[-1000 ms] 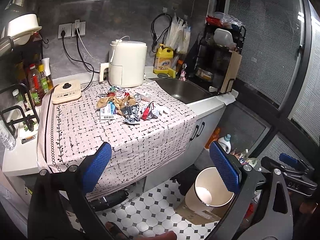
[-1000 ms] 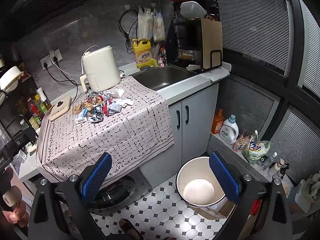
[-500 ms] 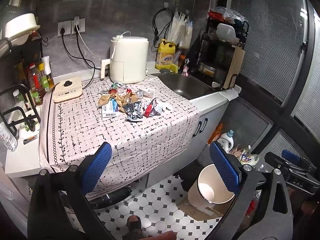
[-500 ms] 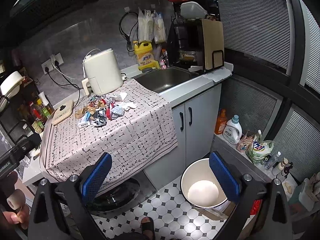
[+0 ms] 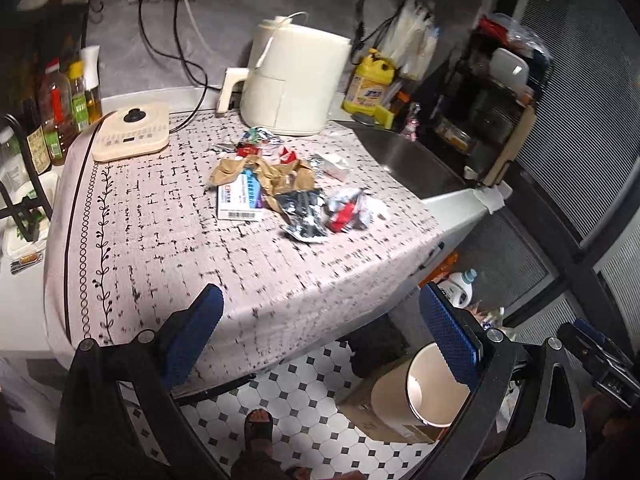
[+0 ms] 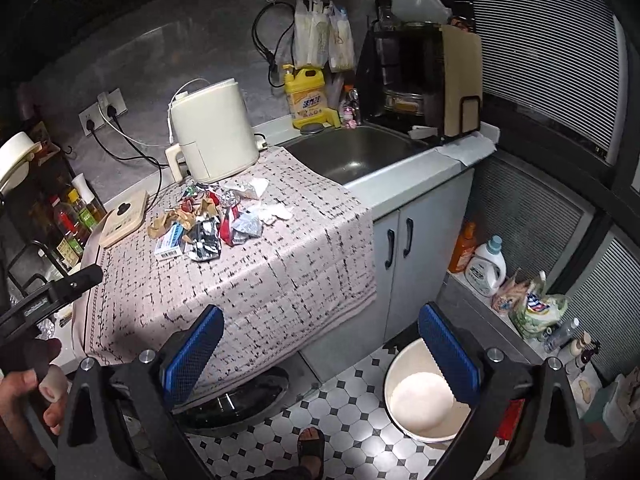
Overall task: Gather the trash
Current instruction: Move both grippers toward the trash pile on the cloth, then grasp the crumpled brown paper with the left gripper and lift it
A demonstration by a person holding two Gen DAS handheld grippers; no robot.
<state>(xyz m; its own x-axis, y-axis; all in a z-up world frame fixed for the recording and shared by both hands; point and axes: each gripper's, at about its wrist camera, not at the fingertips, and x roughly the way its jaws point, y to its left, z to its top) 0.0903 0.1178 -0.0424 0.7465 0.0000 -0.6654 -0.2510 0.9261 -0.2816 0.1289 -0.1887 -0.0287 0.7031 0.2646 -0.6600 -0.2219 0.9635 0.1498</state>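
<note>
Kitchen counter under a patterned cloth, trash heaped mid-cloth in front of the air fryer.

Left gripper and right gripper both hang short of the cloth's near edge, fingers spread wide, holding nothing; a sink lies right of the cloth, a yellow bottle behind it; oil bottles stand at the far left; a white bin sits on the tiled floor below the cabinet.
</note>
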